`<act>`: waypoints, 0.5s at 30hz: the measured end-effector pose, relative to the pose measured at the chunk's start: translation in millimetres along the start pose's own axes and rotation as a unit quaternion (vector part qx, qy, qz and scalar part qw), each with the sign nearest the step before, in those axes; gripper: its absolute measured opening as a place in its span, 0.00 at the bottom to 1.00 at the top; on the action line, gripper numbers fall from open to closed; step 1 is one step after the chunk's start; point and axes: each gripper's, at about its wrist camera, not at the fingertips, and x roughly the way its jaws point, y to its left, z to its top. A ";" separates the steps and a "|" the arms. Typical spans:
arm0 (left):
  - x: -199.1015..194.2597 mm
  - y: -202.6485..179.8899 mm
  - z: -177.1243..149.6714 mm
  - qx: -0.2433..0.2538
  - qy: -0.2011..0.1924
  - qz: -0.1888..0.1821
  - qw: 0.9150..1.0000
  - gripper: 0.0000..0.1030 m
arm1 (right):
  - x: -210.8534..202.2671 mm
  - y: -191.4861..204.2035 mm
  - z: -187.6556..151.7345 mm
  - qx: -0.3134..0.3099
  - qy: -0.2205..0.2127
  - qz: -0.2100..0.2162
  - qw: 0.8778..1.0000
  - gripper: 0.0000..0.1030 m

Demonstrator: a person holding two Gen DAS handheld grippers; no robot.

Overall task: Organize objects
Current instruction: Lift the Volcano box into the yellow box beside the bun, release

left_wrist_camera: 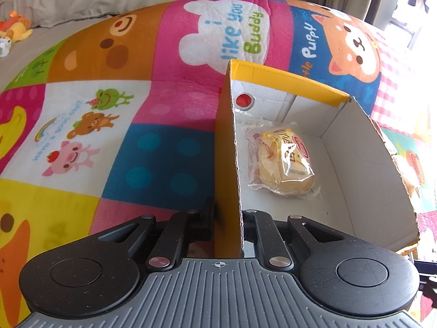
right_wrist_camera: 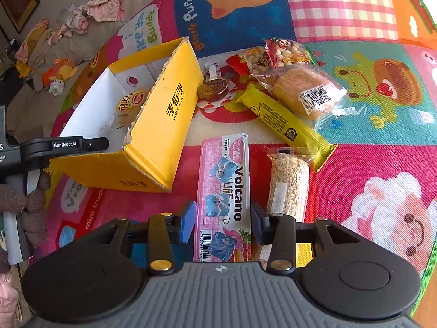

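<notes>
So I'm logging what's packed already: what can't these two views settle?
- Yellow box floor: right wrist view, near wall hides most; only one wrapped bun shows.
- Pink Volcano pack: lower end hidden behind right gripper body; pad contact unclear.
- Left gripper fingertips: box wall covers them.

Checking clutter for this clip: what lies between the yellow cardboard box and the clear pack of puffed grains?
The pink Volcano snack pack, lying lengthwise between the right gripper fingers; right wrist view.
</notes>
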 end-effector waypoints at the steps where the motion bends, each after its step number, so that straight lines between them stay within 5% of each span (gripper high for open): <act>1: -0.1 0.0 -0.1 0.000 0.000 0.000 1.000 0.12 | -1.0 1.5 -2.2 -0.008 -0.003 -0.001 1.000 0.41; 10: -0.7 -1.4 -1.3 0.004 -0.001 0.004 1.000 0.12 | 13.6 22.3 -4.0 -0.084 -0.035 -0.053 0.994 0.43; 15: -0.6 -2.1 -1.5 0.003 0.000 0.004 1.000 0.12 | 4.7 22.5 -7.8 -0.082 -0.011 -0.025 0.996 0.42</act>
